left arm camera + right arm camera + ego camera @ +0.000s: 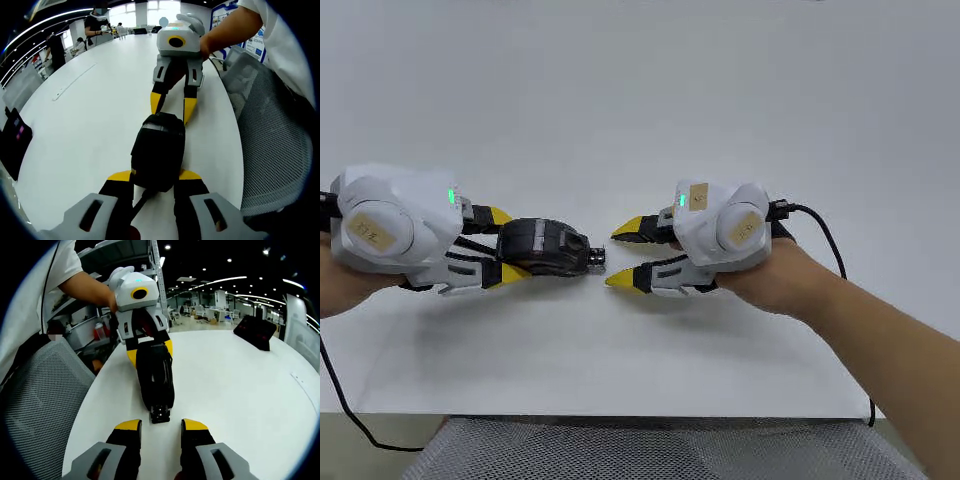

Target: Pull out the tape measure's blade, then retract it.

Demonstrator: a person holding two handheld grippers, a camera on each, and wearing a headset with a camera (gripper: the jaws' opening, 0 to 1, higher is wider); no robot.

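A black tape measure (548,246) is held just above the white table (640,120), with my left gripper (508,243) shut on its case. Its blade hook (596,258) sticks out a little toward my right gripper (623,254), which is open, its yellow tips just short of the hook. In the left gripper view the tape measure (157,150) lies between my left gripper's (155,175) yellow tips, and the right gripper (173,106) faces it from beyond. In the right gripper view the hook (160,415) sits just ahead of my open right gripper (161,426), untouched.
A grey mesh chair (650,450) stands below the table's near edge. A cable (345,410) hangs off the left side. A black device (255,330) rests on the table's far part. The table stretches bare behind both grippers.
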